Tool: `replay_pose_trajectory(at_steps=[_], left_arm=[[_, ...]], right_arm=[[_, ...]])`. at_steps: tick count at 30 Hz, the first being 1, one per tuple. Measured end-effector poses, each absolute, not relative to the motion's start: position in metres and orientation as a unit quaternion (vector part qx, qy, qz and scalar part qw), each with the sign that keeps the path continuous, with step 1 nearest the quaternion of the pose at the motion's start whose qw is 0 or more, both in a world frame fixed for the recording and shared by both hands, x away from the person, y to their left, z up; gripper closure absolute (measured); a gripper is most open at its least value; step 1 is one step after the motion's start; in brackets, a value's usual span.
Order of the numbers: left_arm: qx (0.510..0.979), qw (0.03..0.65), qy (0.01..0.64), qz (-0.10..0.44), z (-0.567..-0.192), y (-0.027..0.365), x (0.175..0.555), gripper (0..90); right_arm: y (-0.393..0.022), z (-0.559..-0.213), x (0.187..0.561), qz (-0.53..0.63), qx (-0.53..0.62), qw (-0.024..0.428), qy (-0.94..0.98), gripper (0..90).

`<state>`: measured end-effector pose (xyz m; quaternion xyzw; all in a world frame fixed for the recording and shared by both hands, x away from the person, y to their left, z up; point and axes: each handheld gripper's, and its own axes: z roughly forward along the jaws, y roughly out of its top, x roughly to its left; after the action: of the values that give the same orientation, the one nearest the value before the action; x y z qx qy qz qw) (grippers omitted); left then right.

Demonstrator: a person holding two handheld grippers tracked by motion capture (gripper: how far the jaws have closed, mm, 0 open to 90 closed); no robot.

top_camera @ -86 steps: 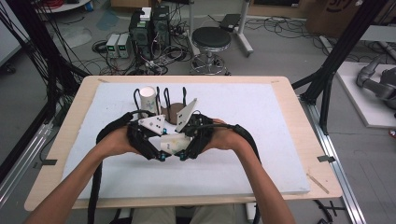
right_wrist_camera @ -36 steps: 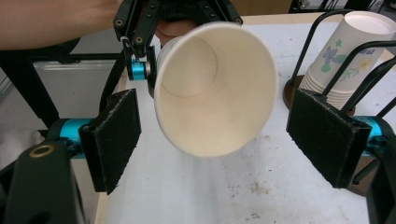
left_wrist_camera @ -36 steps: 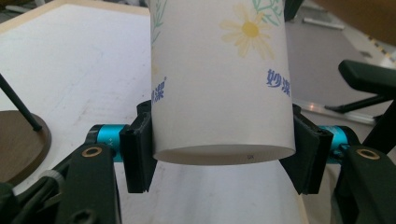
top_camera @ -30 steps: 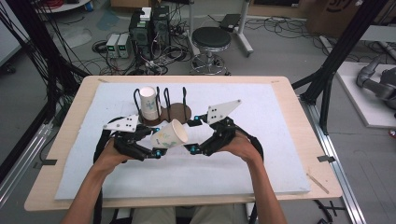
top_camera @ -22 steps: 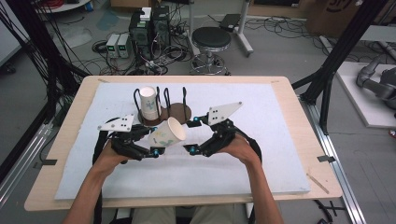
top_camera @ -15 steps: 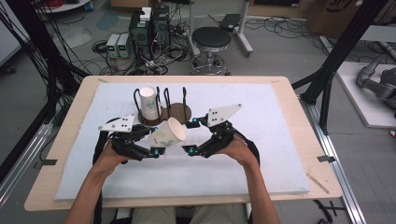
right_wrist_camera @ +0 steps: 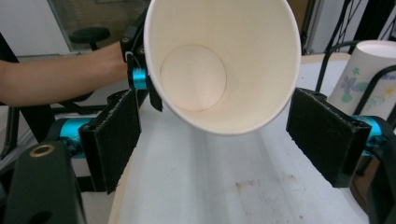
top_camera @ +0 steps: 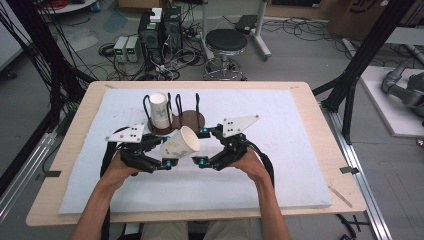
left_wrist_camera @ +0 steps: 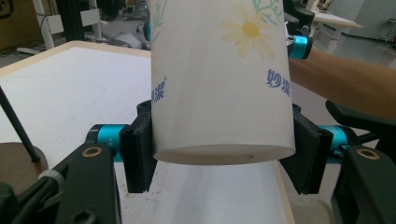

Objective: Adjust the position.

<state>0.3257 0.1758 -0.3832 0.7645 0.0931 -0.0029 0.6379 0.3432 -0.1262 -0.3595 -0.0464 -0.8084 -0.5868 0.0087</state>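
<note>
A white paper cup (top_camera: 180,142) with a daisy print lies tilted on its side above the mat, its mouth toward the right. My left gripper (top_camera: 166,151) is shut on the cup (left_wrist_camera: 219,79) near its base, with both pads of the left gripper (left_wrist_camera: 219,158) pressed against its wall. The right gripper (top_camera: 201,146) stands open at the mouth. In the right gripper view the cup (right_wrist_camera: 219,65) faces me with its inside bare, and the pads of the right gripper (right_wrist_camera: 215,140) stand apart from the rim on either side.
A wire cup rack on a round wooden base (top_camera: 189,121) stands just behind the grippers. A second cup (top_camera: 159,110) sits upside down on one of its prongs, and that second cup (right_wrist_camera: 369,79) also appears at the right. The white mat (top_camera: 280,150) covers the wooden table (top_camera: 320,110).
Since 2.9 s ago the hands have drawn apart and the cup has tipped onto its side, held by the left gripper. Over the last second both hands barely moved.
</note>
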Motion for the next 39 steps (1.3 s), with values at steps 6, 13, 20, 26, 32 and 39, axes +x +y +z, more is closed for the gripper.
replay_pose_trajectory(at_steps=[6, 13, 20, 26, 32, 39], left_arm=[[0.767, 0.636, 0.084, -0.005, -0.383, 0.170, 0.326, 36.5], [0.766, 0.638, 0.076, -0.008, -0.382, 0.164, 0.325, 36.5], [0.770, 0.634, 0.069, -0.011, -0.382, 0.159, 0.324, 36.5], [0.770, 0.635, 0.065, -0.014, -0.381, 0.156, 0.323, 36.5], [0.771, 0.633, 0.063, -0.015, -0.381, 0.155, 0.323, 36.5], [0.772, 0.633, 0.059, -0.018, -0.380, 0.152, 0.323, 36.5]], right_arm=[[-0.122, -0.361, 0.344, -0.593, -0.043, 0.013, -0.804, 18.2], [-0.121, -0.360, 0.343, -0.607, -0.036, 0.026, -0.793, 18.2], [-0.117, -0.361, 0.344, -0.607, -0.031, 0.027, -0.793, 18.2], [-0.115, -0.361, 0.344, -0.610, -0.027, 0.032, -0.791, 18.2], [-0.114, -0.361, 0.344, -0.610, -0.026, 0.034, -0.791, 18.2], [-0.113, -0.361, 0.345, -0.614, -0.022, 0.037, -0.788, 18.5]])
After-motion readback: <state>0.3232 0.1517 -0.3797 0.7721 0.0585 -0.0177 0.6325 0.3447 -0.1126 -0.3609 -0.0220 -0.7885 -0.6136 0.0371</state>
